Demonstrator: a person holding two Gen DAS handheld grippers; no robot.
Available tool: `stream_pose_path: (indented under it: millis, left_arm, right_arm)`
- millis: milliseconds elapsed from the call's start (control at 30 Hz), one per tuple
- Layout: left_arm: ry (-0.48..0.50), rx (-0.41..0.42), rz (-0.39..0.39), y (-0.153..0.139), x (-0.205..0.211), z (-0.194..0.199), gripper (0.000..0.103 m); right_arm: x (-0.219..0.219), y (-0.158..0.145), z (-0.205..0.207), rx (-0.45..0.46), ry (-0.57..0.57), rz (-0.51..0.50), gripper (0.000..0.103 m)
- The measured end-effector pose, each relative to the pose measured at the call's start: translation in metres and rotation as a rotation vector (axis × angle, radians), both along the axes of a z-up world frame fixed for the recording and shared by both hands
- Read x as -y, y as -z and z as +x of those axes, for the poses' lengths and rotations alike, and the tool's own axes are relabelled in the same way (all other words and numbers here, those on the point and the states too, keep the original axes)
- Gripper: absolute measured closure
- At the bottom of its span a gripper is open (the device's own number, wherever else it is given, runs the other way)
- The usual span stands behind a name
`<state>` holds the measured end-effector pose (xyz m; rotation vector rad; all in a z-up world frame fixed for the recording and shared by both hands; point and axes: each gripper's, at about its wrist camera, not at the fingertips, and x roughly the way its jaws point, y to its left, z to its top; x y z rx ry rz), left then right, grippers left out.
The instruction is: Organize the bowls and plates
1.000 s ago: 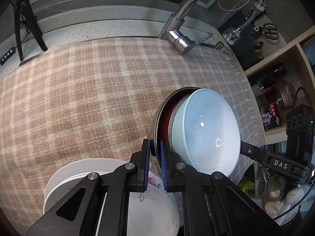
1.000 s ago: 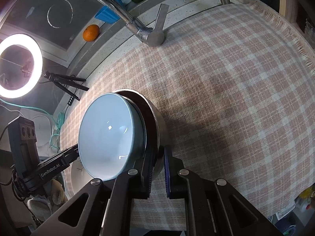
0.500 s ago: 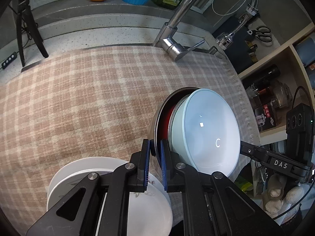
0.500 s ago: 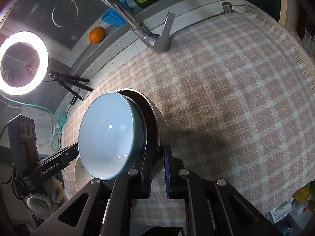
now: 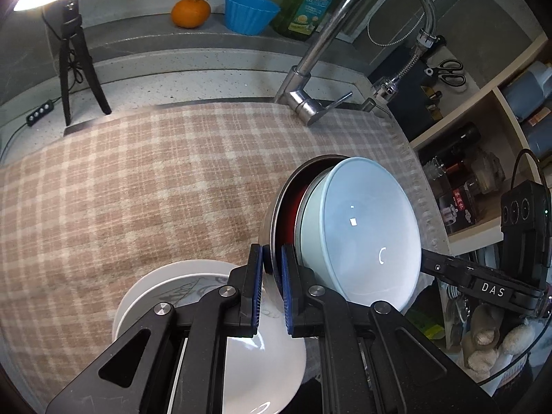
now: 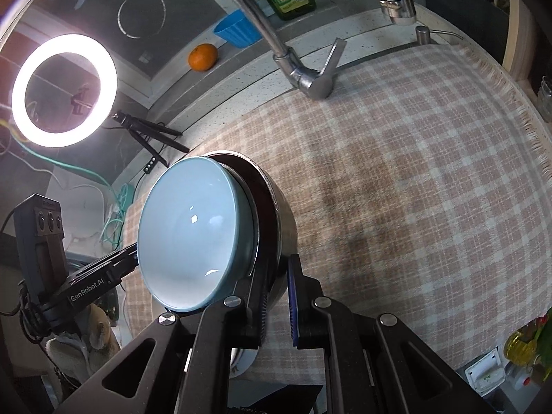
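A light blue bowl sits nested inside a steel bowl with a red inside; both are held up in the air, tilted on edge. My left gripper is shut on the steel bowl's rim. My right gripper is shut on the opposite rim of the same steel bowl, with the blue bowl facing left. A stack of white plates with a white bowl lies on the checked cloth below my left gripper.
A checked cloth covers the counter. A chrome tap stands at the back edge. An orange, a blue cup and a green bottle sit on the ledge behind. A ring light on a tripod stands left. Shelves are on the right.
Both grippers have lifted the nested bowls higher above the cloth. The plates and tap look farther below. The grip has not changed.
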<state>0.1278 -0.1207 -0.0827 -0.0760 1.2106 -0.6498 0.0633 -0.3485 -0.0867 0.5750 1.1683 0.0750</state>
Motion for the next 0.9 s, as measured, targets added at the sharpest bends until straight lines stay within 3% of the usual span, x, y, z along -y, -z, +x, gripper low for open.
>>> stream_pose_path:
  millis: [467,900]
  left_arm:
    - [-0.091,0.002,-0.003,-0.001,-0.055,-0.020,0.094]
    - [-0.153,-0.018,0.016,0.009,-0.096,-0.041,0.094]
  right_arm:
    - [-0.051,-0.009,-0.007,0.009,-0.105,0.011,0.093]
    - [-0.089,0.006,-0.012,-0.022,-0.183,0.018,0.092]
